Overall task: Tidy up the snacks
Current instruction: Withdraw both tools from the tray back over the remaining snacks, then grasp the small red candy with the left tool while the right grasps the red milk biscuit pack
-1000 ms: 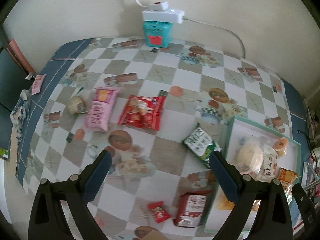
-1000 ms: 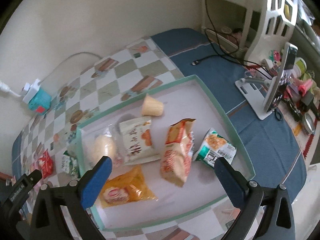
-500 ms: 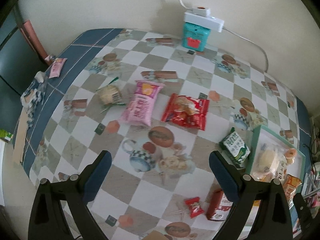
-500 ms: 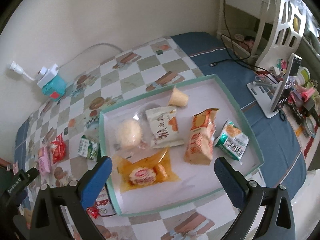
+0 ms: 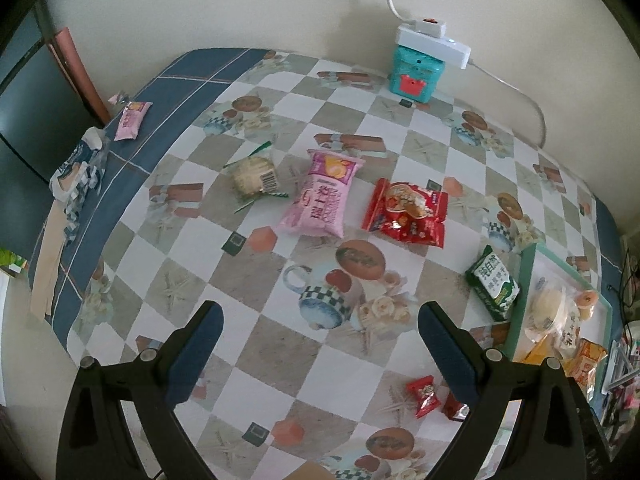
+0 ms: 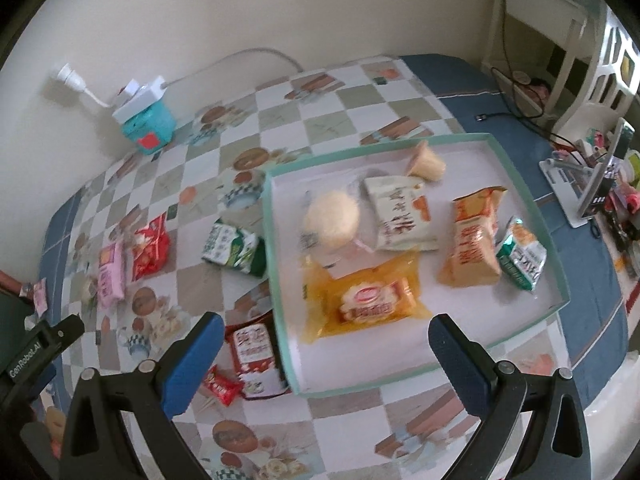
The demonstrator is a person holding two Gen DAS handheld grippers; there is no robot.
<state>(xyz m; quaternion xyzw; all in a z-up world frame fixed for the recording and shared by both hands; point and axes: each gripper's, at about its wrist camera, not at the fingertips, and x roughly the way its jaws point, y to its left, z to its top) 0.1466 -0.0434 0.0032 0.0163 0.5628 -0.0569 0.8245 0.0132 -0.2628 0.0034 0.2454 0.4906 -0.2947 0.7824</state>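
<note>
White "CenRobot.AI" on left tongs (image 6: 24, 364)

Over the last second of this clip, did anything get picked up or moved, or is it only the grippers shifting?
Only the grippers moved. The left gripper swung left and back, bringing the pink pack and red pack toward the centre of its view. The right gripper pulled back from the tray. Both stayed open and empty; no snack moved.

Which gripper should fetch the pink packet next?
Left. The left gripper is open and faces the pink packet on the table; the right gripper, also open, hangs over the tray.
</note>
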